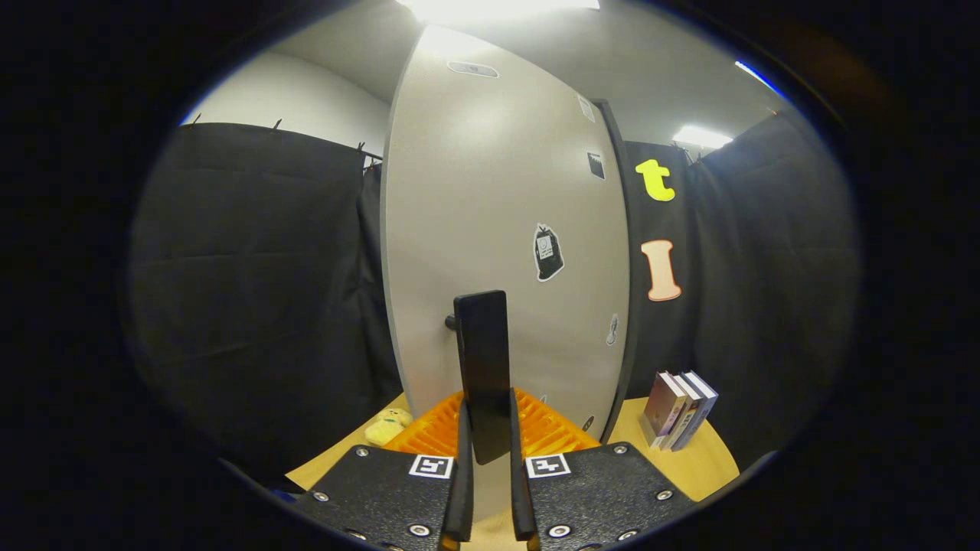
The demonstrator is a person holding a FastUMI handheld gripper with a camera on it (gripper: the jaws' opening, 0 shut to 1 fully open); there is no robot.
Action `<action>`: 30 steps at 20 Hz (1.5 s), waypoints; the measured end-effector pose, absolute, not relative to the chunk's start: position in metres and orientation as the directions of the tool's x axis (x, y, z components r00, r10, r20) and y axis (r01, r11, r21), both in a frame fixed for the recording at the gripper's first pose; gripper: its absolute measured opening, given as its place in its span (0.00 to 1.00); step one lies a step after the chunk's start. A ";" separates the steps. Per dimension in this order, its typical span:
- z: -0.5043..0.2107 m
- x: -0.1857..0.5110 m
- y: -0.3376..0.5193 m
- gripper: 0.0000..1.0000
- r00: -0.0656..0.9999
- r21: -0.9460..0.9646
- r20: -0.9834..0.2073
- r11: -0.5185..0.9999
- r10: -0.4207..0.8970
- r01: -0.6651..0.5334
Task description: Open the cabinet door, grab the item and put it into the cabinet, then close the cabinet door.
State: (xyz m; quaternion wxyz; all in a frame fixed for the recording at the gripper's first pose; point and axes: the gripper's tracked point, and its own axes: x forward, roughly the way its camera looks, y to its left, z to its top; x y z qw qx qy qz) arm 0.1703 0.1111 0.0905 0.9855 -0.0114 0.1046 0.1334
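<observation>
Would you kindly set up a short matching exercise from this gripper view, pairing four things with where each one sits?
Things:
1. black slab
2. orange rack
3. books
4. soft toy

Places:
A. on the table right of the cabinet door
B. held upright between the gripper fingers
C. on the table left of the rack
D. at the door's foot, just beyond the fingers

Pairs: 1-B, 2-D, 3-A, 4-C
</observation>
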 end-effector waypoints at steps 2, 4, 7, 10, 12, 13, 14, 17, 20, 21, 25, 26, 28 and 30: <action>0.091 0.165 0.106 0.20 0.946 -0.006 -0.210 0.967 0.248 -0.255; 0.092 0.161 0.098 0.20 0.948 -0.005 -0.215 0.971 0.234 -0.241; 0.093 0.159 0.087 0.19 0.954 -0.026 -0.213 0.975 0.209 -0.220; 0.093 0.158 0.070 0.18 0.964 -0.070 -0.204 0.979 0.172 -0.190; 0.094 0.158 0.058 0.16 0.970 -0.108 -0.197 0.981 0.140 -0.163; 0.092 0.158 0.051 0.16 0.971 -0.124 -0.204 0.981 0.123 -0.151; 0.090 0.156 0.045 0.16 0.972 -0.133 -0.210 0.981 0.109 -0.138; 0.089 0.153 0.035 0.16 0.974 -0.119 -0.216 0.989 0.066 -0.093; 0.089 0.155 0.022 0.16 0.979 -0.096 -0.203 0.995 0.012 -0.032; 0.089 0.154 0.015 0.16 0.980 -0.090 -0.200 0.996 -0.005 -0.013; 0.090 0.152 -0.012 0.10 0.979 -0.088 -0.191 0.994 -0.074 0.058; 0.090 0.150 -0.020 0.08 0.978 -0.091 -0.186 0.993 -0.097 0.081; 0.093 0.147 -0.032 0.08 0.977 -0.090 -0.171 0.989 -0.130 0.116; 0.097 0.145 -0.043 0.08 0.975 -0.090 -0.152 0.985 -0.162 0.149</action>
